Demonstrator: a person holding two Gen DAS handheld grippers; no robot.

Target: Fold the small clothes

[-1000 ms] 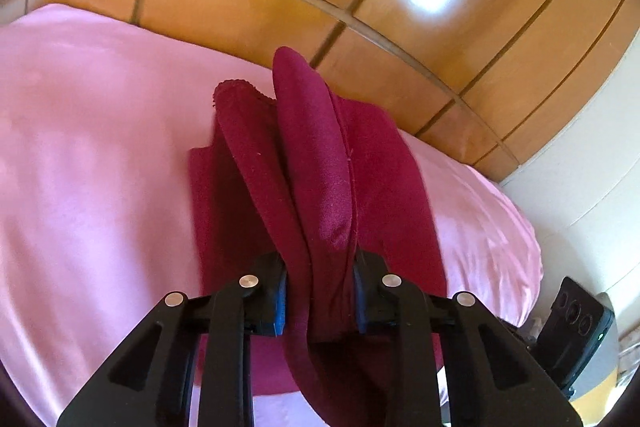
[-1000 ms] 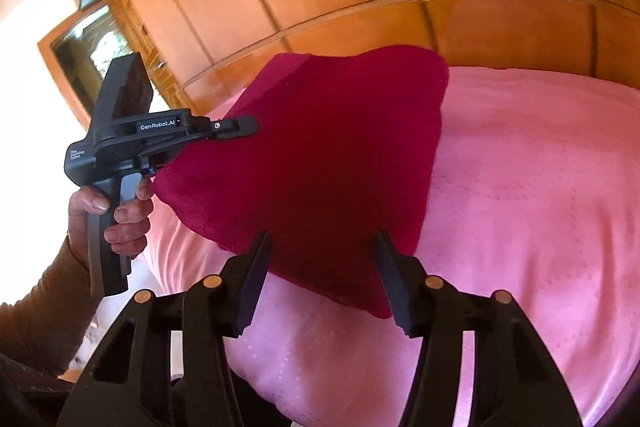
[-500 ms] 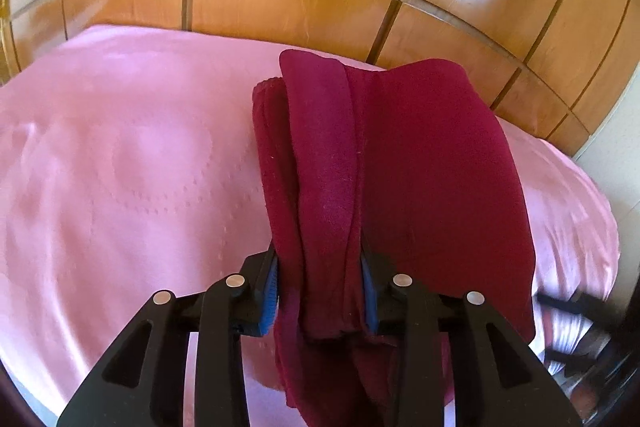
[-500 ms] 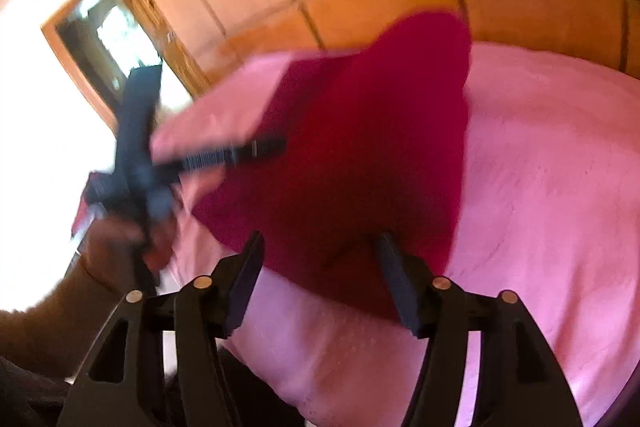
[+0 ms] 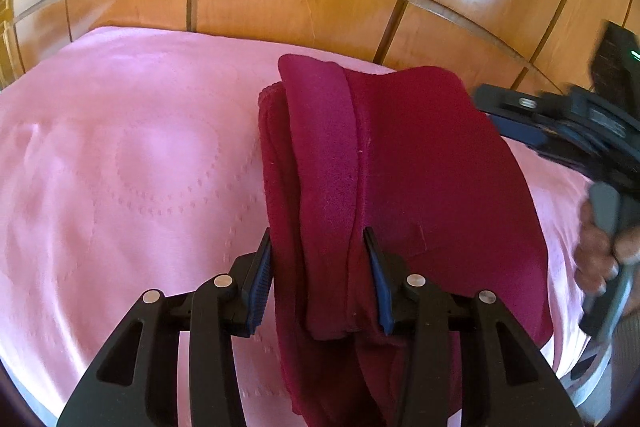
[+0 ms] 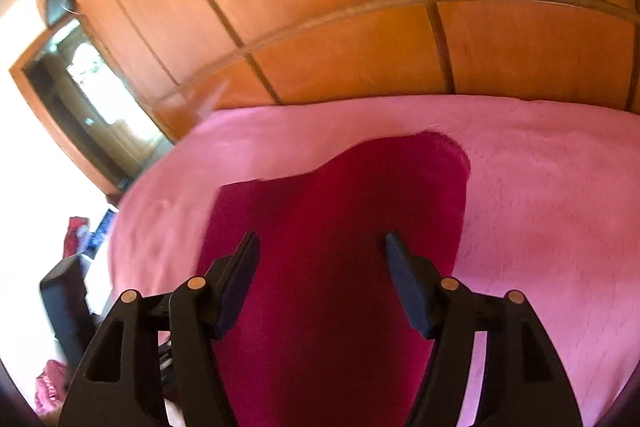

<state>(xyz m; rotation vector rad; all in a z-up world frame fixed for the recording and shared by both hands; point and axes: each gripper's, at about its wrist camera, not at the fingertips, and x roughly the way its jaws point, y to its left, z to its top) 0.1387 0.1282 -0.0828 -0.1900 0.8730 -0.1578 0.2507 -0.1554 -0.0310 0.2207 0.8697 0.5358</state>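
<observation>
Your left gripper [image 5: 318, 277] is opening, pads barely off the dark red fleece garment [image 5: 400, 187] bunched between them at 6 o'clock on the pink quilted bedspread [image 5: 132, 167]. Right gripper [image 6: 320, 283] hovers open above it. Risk: released layers spring apart and undo the fold.

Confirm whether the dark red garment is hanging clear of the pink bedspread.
No. In the right wrist view the dark red garment lies spread flat on the pink bedspread.

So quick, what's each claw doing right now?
Left gripper: opening, folded red cloth between its jaws.
Right gripper: open, holding nothing.
</observation>
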